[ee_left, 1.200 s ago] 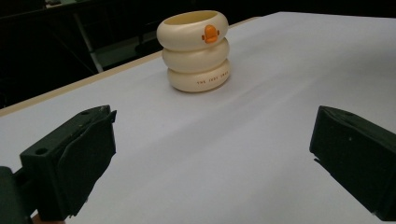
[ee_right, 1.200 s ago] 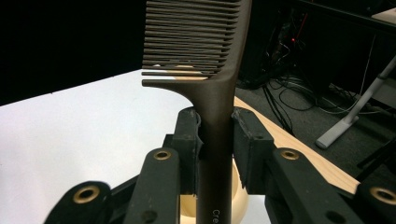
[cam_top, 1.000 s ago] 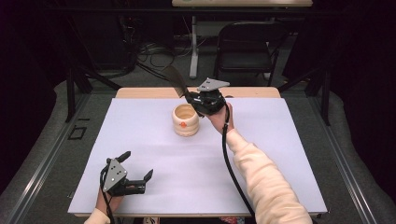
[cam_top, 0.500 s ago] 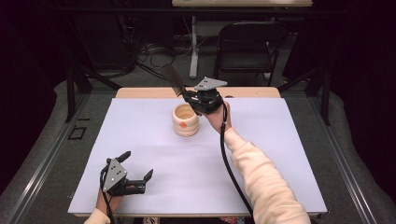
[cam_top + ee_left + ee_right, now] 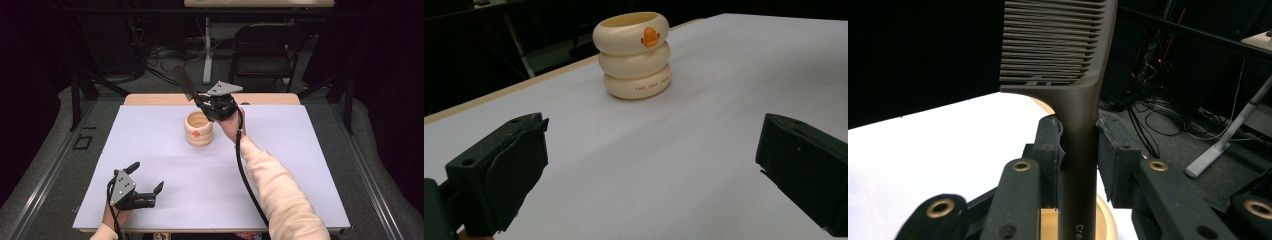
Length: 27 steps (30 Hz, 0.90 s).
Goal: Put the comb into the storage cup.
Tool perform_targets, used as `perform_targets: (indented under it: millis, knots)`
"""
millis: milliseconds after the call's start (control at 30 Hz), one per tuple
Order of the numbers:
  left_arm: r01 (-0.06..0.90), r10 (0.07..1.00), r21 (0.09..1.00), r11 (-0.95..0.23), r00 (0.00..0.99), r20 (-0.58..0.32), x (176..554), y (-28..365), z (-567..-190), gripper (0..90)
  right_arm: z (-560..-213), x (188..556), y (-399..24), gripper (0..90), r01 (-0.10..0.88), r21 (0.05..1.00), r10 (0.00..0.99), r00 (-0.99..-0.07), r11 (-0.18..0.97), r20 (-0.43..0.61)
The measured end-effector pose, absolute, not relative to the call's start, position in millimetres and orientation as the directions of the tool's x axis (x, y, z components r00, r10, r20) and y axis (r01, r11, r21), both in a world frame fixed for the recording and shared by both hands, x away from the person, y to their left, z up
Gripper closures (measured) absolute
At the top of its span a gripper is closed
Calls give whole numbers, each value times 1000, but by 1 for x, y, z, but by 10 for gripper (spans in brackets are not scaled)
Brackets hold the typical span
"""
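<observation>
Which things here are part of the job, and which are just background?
In play: brown comb clamped in right gripper; cream ringed cup below it; left gripper, jaws open, idle.

Background: folding chair; floor cables; white table.

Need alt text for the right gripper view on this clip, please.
A dark brown comb stands upright, its handle clamped between the black jaws of the right hand-held gripper, teeth at the top. Below it shows the rim of a cream holder on the white table.
</observation>
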<state>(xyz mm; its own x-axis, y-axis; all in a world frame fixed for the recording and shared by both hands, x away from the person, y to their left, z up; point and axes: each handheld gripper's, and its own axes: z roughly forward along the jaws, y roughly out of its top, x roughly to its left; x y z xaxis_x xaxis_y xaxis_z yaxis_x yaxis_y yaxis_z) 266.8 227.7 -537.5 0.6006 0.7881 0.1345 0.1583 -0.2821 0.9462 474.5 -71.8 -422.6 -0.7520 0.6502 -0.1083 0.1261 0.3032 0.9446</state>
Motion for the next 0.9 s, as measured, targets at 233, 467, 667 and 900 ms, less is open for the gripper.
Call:
perform_targets:
  millis: [233, 467, 667, 900]
  knots:
    - [158, 788, 947, -281, 600, 133, 267, 228, -537, 2, -423, 476, -69, 724, 117, 948, 653, -749, 296, -111]
    - [157, 787, 947, -281, 602, 134, 267, 228, -537, 2, -424, 478, -64, 724, 105, 951, 649, -752, 289, -114]
    - [157, 788, 947, -281, 601, 135, 267, 228, -537, 2, -426, 481, -59, 724, 101, 953, 648, -754, 284, -113]
    - [158, 788, 947, -281, 601, 134, 267, 228, -537, 2, -429, 483, -55, 724, 95, 956, 646, -755, 279, -113]
